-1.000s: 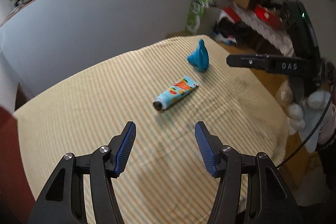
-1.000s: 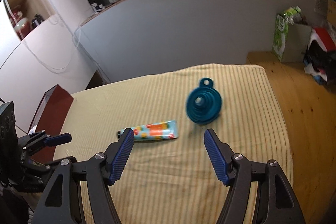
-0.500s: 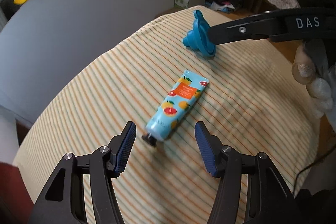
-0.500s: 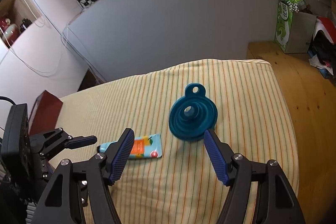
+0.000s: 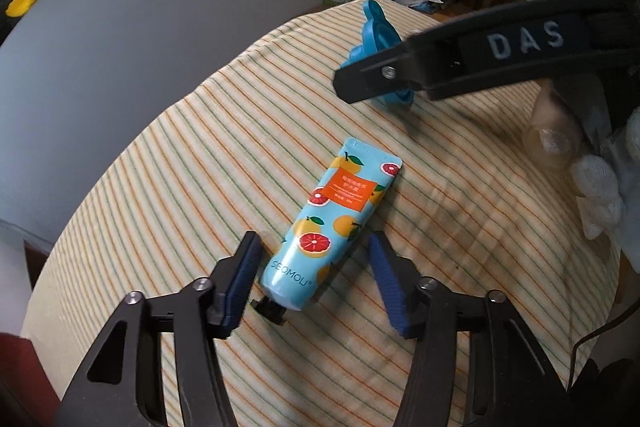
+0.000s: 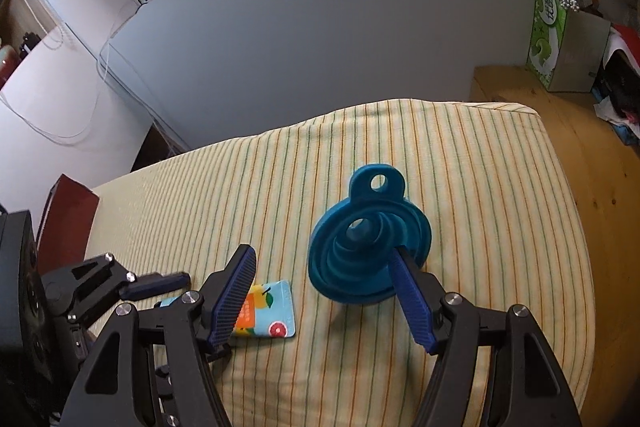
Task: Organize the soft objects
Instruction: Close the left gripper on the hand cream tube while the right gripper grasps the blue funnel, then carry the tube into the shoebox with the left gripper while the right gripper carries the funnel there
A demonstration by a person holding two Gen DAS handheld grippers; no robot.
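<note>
A light blue tube with orange and grapefruit prints (image 5: 332,227) lies on the striped cloth, black cap toward me. My left gripper (image 5: 314,275) is open, its fingers on either side of the tube's cap end, not closed on it. A blue collapsible funnel (image 6: 368,251) lies on its side further right. My right gripper (image 6: 326,295) is open around the funnel's near edge, the right finger against its rim. The tube's flat end (image 6: 272,319) shows beside the right gripper's left finger. The right gripper crosses the left wrist view (image 5: 460,63), hiding part of the funnel (image 5: 378,31).
The yellow striped cloth (image 6: 460,155) covers a padded table with a grey wall behind. A green tissue box (image 6: 548,35) stands on the wooden floor at the right. A red-brown object (image 6: 68,215) sits at the table's left edge.
Both grippers have moved forward and down. The left one now straddles the tube's cap end; the right one now reaches the funnel. Both stay open.
</note>
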